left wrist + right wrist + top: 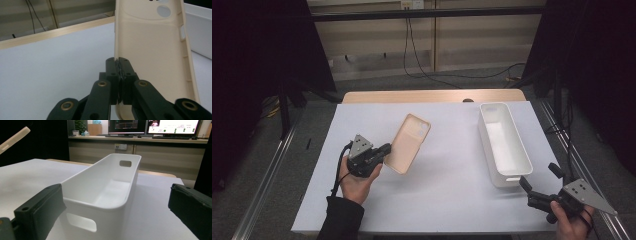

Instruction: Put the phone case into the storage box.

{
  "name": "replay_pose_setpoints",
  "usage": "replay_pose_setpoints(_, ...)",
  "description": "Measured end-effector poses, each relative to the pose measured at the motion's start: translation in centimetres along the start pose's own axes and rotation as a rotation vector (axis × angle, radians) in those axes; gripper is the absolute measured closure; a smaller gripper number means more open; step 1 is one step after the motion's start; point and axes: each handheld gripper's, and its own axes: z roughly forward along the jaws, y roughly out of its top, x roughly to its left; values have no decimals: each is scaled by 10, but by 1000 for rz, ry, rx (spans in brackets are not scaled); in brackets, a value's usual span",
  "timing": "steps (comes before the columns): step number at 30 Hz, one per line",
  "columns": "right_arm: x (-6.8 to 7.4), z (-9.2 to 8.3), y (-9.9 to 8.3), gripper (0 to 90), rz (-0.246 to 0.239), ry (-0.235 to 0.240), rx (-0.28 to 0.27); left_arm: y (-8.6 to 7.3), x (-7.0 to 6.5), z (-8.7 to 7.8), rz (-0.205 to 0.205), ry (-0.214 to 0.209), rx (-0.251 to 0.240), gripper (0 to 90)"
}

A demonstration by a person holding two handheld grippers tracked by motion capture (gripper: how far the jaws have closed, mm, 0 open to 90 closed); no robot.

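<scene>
A beige phone case (408,143) hangs above the white table sheet, tilted, its hollow side and camera holes facing up. My left gripper (385,149) is shut on the case's near left edge. In the left gripper view the two jaws (119,65) pinch the rim of the phone case (152,50), which rises upright before the camera. My right gripper (539,181) rests at the table's near right corner, open, with nothing between its jaws. A long white bin (503,142) stands empty just beyond it; in the right gripper view the white bin (105,192) sits straight ahead between the spread jaws (117,210).
A white sheet (447,200) covers the table, with a wooden strip (432,96) along the far edge. Cables lie on the floor beyond. Dark curtains and metal rails flank both sides. A corner of the lifted case (13,138) shows at the upper left of the right gripper view.
</scene>
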Motion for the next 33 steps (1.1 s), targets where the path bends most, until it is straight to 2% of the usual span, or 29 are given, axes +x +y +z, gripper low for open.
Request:
replay_pose_setpoints(2, 0, 0, 0, 0, -2, 0, -6, 0, -3, 0, 3, -9, -12, 878)
replay_pose_setpoints(4, 0, -1, 2, 0, 1, -7, -14, 1, -6, 0, -15, -32, -14, 878)
replay_pose_setpoints(12, 2, -3, 11, 0, 0, -6, -36, 4, -26, 2, -3, -49, -62, 878)
replay_pose_setpoints(16, 7, -2, 16, 0, -9, 30, -32, 3, -32, 5, -1, -66, -73, 878)
replay_pose_setpoints(21, 12, 1, 24, 0, -14, 65, -31, 3, -39, 9, 7, -77, -63, 878)
replay_pose_setpoints(23, 13, 2, 29, 0, -24, 80, -27, 3, -42, 10, -2, -83, -68, 878)
replay_pose_setpoints(26, 14, 3, 36, 0, -45, 111, 12, 4, -45, 12, 0, -90, -70, 878)
replay_pose_setpoints(27, 14, 3, 38, 0, -57, 117, 18, 5, -45, 12, 16, -89, -74, 878)
replay_pose_setpoints(28, 14, 4, 41, 0, -67, 128, 29, 5, -47, 13, 1, -90, -80, 878)
replay_pose_setpoints(29, 14, 5, 42, 0, -68, 131, 34, 6, -47, 13, 13, -90, -79, 877)
replay_pose_setpoints(31, 14, 9, 46, 0, -56, 143, 32, 8, -50, 14, 5, -93, -93, 878)
replay_pose_setpoints(33, 17, 15, 51, 0, -58, 156, 21, 9, -53, 15, 18, -91, -95, 878)
